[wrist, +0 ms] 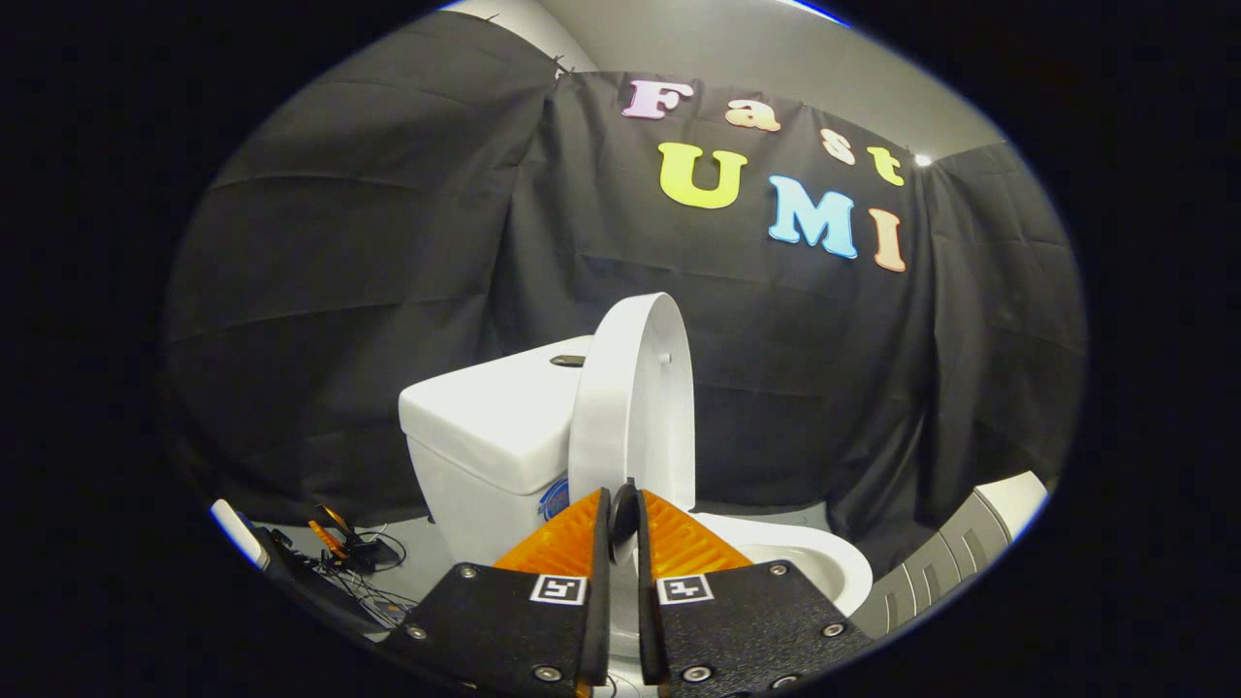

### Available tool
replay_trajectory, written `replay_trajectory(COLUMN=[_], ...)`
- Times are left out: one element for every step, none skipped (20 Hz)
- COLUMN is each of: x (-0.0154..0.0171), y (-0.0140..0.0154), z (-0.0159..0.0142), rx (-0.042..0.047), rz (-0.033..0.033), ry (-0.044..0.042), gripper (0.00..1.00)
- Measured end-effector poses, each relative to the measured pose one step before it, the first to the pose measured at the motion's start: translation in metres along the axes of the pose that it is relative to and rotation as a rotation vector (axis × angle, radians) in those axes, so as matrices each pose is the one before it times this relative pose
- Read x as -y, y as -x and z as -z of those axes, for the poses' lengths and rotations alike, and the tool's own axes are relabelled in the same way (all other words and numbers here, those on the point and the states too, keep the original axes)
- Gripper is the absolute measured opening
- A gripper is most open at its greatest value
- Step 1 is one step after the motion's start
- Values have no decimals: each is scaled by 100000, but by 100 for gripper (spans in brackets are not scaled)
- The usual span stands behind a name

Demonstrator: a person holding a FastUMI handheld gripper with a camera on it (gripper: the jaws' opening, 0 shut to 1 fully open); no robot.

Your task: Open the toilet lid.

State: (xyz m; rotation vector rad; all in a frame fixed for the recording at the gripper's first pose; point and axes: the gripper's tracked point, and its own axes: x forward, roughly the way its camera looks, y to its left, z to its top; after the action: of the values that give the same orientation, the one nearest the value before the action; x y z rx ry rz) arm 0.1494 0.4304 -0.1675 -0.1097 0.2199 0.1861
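Jaws nearly closed, toilet lid (635,397) raised

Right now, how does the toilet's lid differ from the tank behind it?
The lid is a thin rounded disc, while the tank is a thick boxy block. The lid stands raised on edge, nearly upright; the tank sits flat-topped, with a dark button on top. The lid rises higher than the tank. The gripper has its fingers nearly together around the lid's lower edge; the tank lies beyond them, untouched. Both are glossy white.
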Motion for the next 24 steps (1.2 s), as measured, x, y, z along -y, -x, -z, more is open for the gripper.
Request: replay_trajectory(x=[-121,-364,-895,-752,-85,222,203,-59,182,393,427,469,456,524,542,612,714,682,787,744,955,912,1033,1221], y=[37,110,-124,26,365,594,612,478,634,812,801,939,714,651,732,744,837,795,737,623,801,826,789,832], z=[33,143,332,68,-81,-241,-353,-439,-626,-751,-948,-1009,-989,-902,-953,-1064,-1312,-1351,-1353,-1142,-1163,-807,-989,-1114], rx=[69,-710,-1264,-1170,-634,217,819,1143,1353,1772,2342,2344,2185,1921,1850,2123,2478,2897,3099,2562,2512,2309,2109,1888], rz=[-105,-2285,-3953,-2348,-1081,-171,-581,-1177,-894,-593,-172,-228,-568,-890,-1440,-1333,-1008,-998,-1122,-1339,-1024,-726,-375,88], ry=[-354,-1418,-1449,-360,545,404,-422,-1487,-2216,-2264,-1447,-90,665,469,136,168,193,-79,-515,-120,324,999,1230,1611], gripper=[16,29,48,67,86,95,95,95,96,95,95,95,95,95,95,95,95,95,95,95,95,95,95,95])
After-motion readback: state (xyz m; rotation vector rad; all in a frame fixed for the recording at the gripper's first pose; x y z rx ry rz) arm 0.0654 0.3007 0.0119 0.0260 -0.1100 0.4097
